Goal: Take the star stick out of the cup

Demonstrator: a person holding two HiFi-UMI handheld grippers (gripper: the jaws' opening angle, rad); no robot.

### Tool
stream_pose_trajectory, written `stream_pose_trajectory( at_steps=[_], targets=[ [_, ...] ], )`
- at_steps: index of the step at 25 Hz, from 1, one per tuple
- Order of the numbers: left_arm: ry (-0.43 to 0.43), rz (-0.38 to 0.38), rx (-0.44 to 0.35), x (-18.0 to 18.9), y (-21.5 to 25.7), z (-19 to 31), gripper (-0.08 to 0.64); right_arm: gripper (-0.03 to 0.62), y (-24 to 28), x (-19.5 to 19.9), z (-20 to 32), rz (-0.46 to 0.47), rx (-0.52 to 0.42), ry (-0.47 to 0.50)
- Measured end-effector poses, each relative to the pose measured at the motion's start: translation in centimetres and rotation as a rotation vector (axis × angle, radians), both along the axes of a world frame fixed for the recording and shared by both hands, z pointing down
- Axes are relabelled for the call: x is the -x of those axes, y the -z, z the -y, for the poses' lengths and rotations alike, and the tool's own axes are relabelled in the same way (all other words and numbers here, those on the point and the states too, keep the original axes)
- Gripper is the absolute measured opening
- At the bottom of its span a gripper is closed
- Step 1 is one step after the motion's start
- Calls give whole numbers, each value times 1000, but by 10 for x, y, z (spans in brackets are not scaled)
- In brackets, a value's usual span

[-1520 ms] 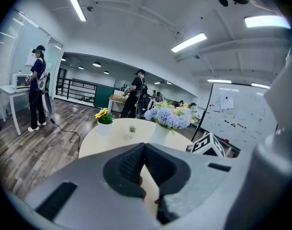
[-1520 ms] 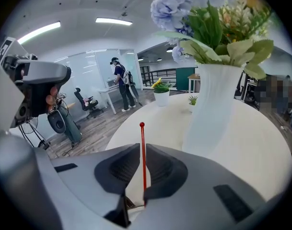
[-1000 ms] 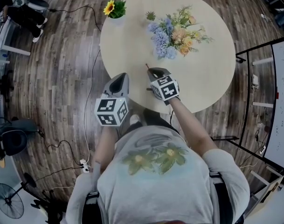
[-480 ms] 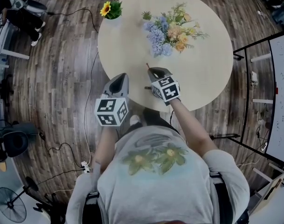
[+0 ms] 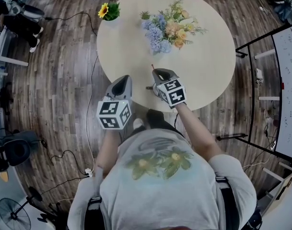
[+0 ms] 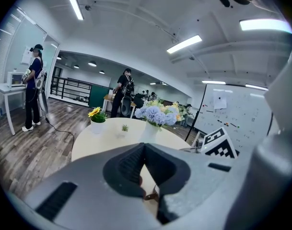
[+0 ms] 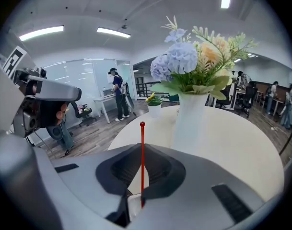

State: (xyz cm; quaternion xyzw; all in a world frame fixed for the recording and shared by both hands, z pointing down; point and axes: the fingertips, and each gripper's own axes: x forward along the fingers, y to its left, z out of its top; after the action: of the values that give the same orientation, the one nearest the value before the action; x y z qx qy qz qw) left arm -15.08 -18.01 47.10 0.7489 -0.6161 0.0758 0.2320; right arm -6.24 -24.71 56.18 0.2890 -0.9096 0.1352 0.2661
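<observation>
- The right claw (image 7: 142, 150) has its jaws almost together, clamped on the star stick (image 7: 142, 137).
- The stick is thin and red. It stands straight up out of the jaws with a small round bead on its top end. Its lower end is hidden behind the jaws.
- A pale shape (image 7: 130, 206) sits just below the jaws in the right gripper view. We can't tell what it is.
- In the head view we see the right claw over the near part of the worktop (image 5: 208, 71). The stick's tip points toward the bouquet (image 5: 167, 30), well apart from it.
- The left claw (image 6: 145, 146) has its jaws together with nothing between them. Bare worktop shows through the opening behind the tips.
- In the head view the left claw is over the worktop's near left edge, beside the right claw and not touching it.
- The worktop is round and pale beige. The bouquet (blue, peach and yellow) stands in a white vase (image 7: 191, 121) past the centre.
- A small green plant (image 5: 145, 15) is just beside the bouquet. A sunflower pot (image 5: 107, 11) is at the far left edge.
- Around it we see a dark plank floor (image 5: 64, 80) with a cable (image 5: 90, 104) running across it.
- A whiteboard (image 5: 287, 80) is on the right and a fan (image 5: 14, 215) at lower left.
- In the gripper views we see people standing by desks in the background.
</observation>
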Motion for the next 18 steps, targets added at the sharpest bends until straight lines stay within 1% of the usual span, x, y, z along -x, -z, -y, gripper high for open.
stream_pose_trajectory(
  at_steps=[18],
  targets=[
    [-68, -3, -13, -30, 3, -6, 3, 23, 26, -41, -14, 47, -63, -84]
  ],
)
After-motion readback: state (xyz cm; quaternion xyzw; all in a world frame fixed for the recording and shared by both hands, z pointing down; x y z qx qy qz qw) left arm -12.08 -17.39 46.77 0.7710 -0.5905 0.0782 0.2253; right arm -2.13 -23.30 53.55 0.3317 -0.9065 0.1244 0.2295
